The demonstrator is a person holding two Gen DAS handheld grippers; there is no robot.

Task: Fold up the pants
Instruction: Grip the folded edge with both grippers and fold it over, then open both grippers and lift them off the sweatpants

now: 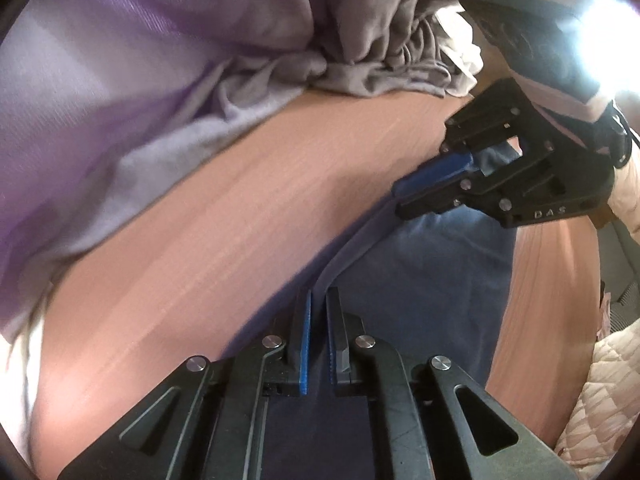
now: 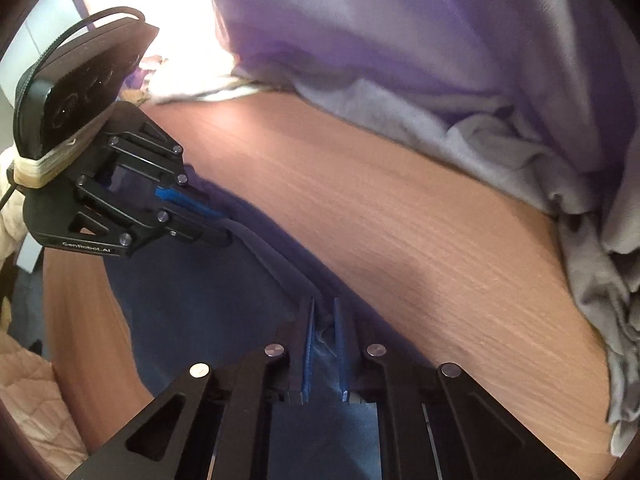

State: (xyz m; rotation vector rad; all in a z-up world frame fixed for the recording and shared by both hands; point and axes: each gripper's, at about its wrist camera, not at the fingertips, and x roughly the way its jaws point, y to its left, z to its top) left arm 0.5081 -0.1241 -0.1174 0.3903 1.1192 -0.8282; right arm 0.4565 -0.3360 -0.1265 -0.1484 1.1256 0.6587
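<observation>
Reddish-brown wood-grain desk [image 1: 248,216] under you, crumpled grey-lilac cloth pile [image 1: 168,92] at 11 o'clock. Dark blue fabric pants [image 1: 420,264] lie on near desk. Your left gripper [image 1: 319,300] pinches pants' folded edge; your right gripper [image 2: 325,312] pinches same edge, at 2 o'clock from left.

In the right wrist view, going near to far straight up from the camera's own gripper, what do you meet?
Right gripper shut on the blue pants edge → bare wooden table → crumpled grey cloth → purple fabric at the back.
</observation>
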